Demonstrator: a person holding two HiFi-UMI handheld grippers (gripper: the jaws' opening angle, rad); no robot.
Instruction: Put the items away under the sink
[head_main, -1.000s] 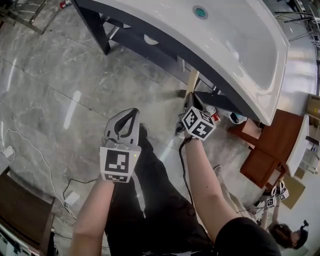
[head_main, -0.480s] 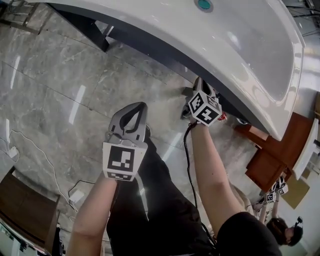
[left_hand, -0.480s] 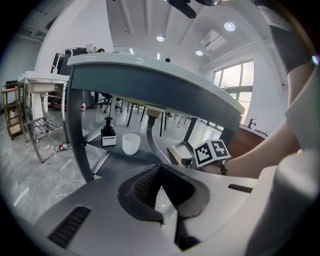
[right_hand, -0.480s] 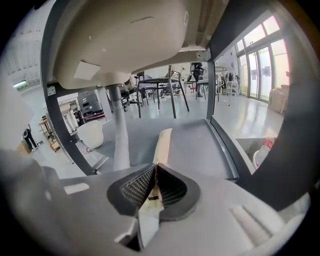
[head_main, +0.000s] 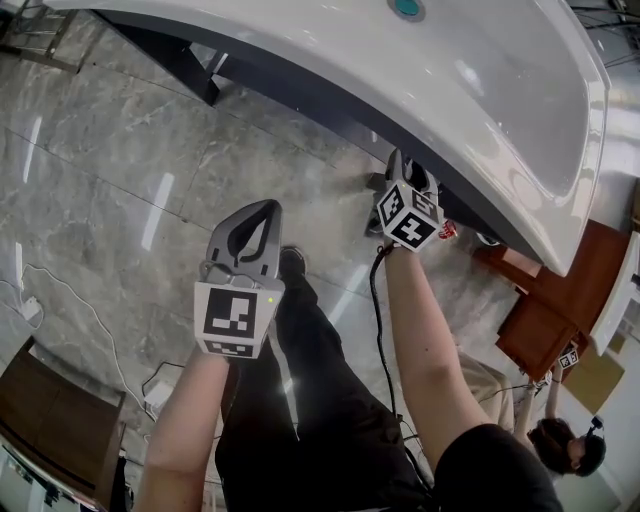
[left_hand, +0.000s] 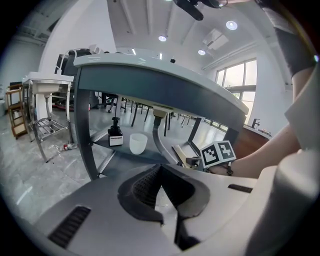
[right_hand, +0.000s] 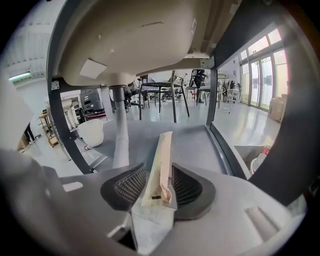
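Observation:
The white sink (head_main: 480, 90) stands on a dark frame with a grey shelf (right_hand: 195, 140) beneath it. My right gripper (head_main: 408, 185) reaches under the sink's rim and is shut on a long pale wooden stick (right_hand: 161, 165), which points out over the shelf beside the drain pipe (right_hand: 119, 132). On the shelf's far end stand a white cup (left_hand: 138, 143) and a black pump bottle (left_hand: 115, 135). My left gripper (head_main: 247, 240) hangs over the floor in front of the sink, shut with nothing between its jaws.
A white bottle with a red cap (right_hand: 258, 161) stands on the floor to the right of the frame. A brown wooden cabinet (head_main: 545, 320) lies further right. Cables (head_main: 60, 290) run over the marble floor at left. The person's legs are below the grippers.
My right gripper has pushed further under the sink's rim with the stick, whose far end is now hidden in the head view. The left gripper has drifted slightly down and left.

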